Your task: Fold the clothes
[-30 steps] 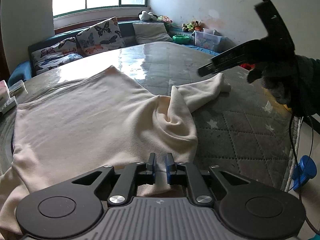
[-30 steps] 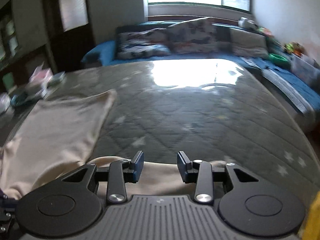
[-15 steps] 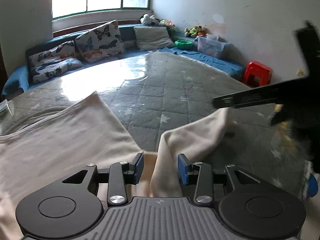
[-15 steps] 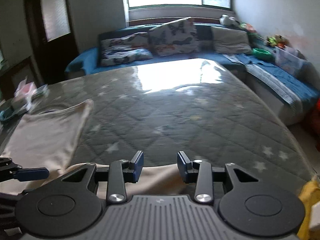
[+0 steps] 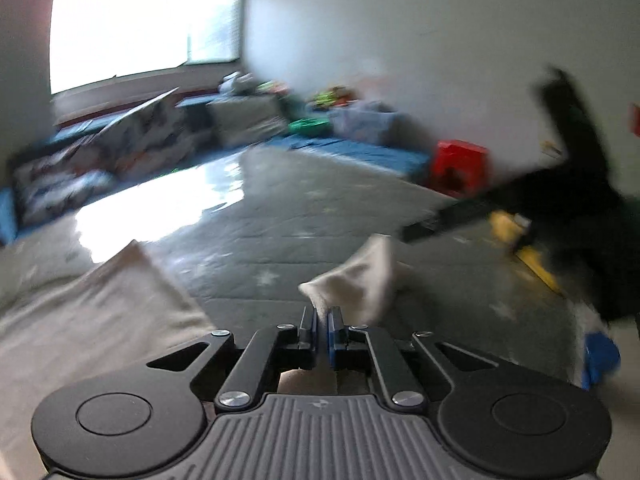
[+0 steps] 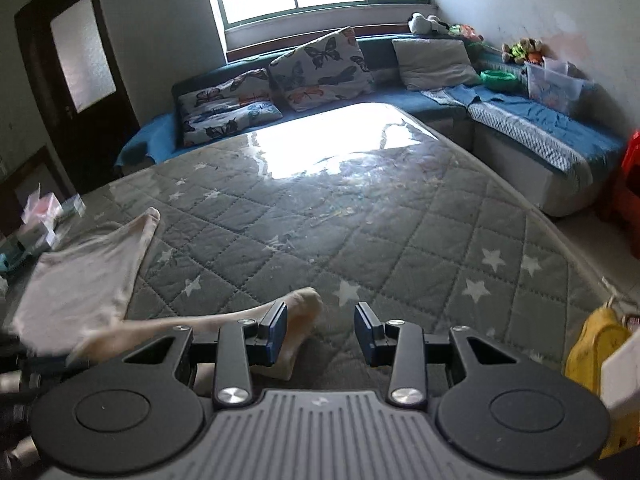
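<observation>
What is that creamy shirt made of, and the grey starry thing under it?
The cream shirt looks like soft, matte knit fabric, maybe cotton: it drapes and wrinkles limply. The grey starry mat looks like quilted cloth with stitched diamonds; its shiny window glare suggests a clear plastic cover, though that's uncertain.

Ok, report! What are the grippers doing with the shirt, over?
Left gripper shut on shirt sleeve. Right gripper open, empty, sleeve tip beside its left finger. Mattress ahead bare.

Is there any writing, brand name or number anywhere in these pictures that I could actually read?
None can be read.
Small embossed mark on the grey ribbed body of the right gripper: a symbol, not letters.
Clear plastic storage box and small packages on the left: any print is too small or blurred.
</observation>
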`<state>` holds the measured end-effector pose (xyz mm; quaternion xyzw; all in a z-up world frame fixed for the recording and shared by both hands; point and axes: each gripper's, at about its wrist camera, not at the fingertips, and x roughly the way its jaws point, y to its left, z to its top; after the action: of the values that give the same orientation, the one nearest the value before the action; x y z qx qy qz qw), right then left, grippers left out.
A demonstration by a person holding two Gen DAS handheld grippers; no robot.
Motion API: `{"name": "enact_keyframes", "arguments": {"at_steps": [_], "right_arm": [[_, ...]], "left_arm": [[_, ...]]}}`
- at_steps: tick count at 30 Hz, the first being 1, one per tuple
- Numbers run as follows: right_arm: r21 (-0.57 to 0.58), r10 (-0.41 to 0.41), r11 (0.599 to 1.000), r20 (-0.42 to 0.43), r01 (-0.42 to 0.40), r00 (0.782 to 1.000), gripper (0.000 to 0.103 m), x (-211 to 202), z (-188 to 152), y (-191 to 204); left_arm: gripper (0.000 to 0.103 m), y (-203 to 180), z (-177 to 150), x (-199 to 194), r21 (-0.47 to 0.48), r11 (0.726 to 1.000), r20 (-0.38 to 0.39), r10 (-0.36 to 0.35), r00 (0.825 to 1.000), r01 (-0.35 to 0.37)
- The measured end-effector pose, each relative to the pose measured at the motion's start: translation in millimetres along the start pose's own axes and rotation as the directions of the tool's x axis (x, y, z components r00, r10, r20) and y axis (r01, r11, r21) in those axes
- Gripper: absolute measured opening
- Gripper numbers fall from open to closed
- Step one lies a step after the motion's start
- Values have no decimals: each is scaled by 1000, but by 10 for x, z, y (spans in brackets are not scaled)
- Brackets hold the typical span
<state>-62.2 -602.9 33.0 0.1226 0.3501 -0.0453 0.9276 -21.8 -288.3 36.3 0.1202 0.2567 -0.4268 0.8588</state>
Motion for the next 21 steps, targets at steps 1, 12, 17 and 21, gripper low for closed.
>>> {"name": "enact_keyframes", "arguments": {"at_steps": [1,12,17,21], "right_arm": [[10,5,1000,1,-5,1000,37,-14,-14,-11],[-8,66,998,-27,-66,997,37,37,-112,223],[-13,43,999,-22,-43,999,37,90,-95,273],[10,33,999,-28,-33,999,37,102,-104,198]], "left_arm": [[6,-42,-20,1,22,1000,-5,-9,1000,9],[25,-416,-162,18,197,976,-46,-84,995,92],[40,-393,-41,103,133,990,-21,-36,999,39],[46,-260,66,165,1,1000,-8,6,1000,-6]]}}
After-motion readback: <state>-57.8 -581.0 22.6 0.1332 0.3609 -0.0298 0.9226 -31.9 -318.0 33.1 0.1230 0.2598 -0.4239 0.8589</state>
